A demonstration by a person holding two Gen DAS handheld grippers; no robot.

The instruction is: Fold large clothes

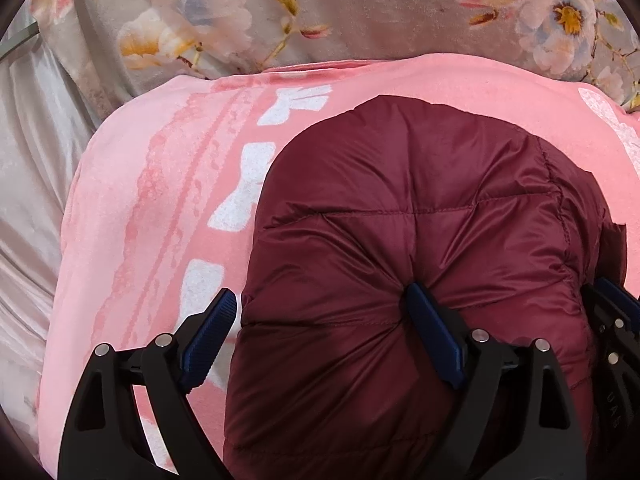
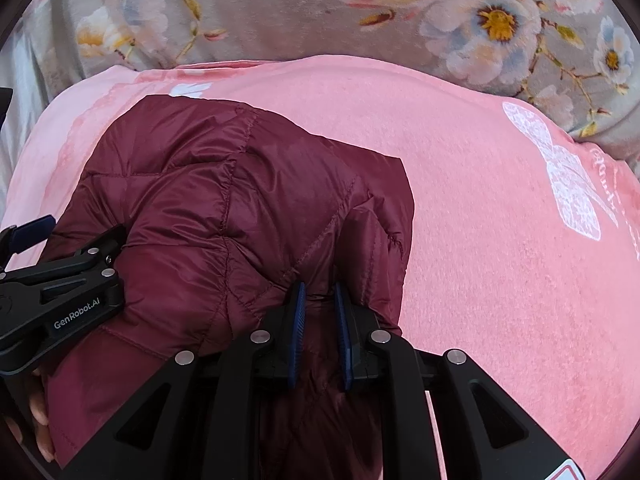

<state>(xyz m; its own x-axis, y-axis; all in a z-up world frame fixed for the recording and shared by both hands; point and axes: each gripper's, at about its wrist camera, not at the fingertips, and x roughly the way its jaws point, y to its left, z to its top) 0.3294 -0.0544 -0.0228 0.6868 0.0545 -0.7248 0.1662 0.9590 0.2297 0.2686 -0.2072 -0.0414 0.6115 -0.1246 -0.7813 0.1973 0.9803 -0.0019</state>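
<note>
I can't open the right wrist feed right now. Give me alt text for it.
The right gripper is pinched shut on a fold of a maroon quilted jacket, which lies bunched on a pink blanket. The left gripper reaches in from the left edge against the jacket's side, and floral grey bedding runs across the top.

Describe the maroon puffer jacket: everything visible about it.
The maroon puffer jacket is quilted, shiny, nylon-looking fabric with stitched seams, bunched into a puffy folded mound. It lies on a pink blanket printed with white bows. The right tool pinches a fold at its near edge. The left tool stands open, one finger pressing into the padding, the other over the blanket.
</note>
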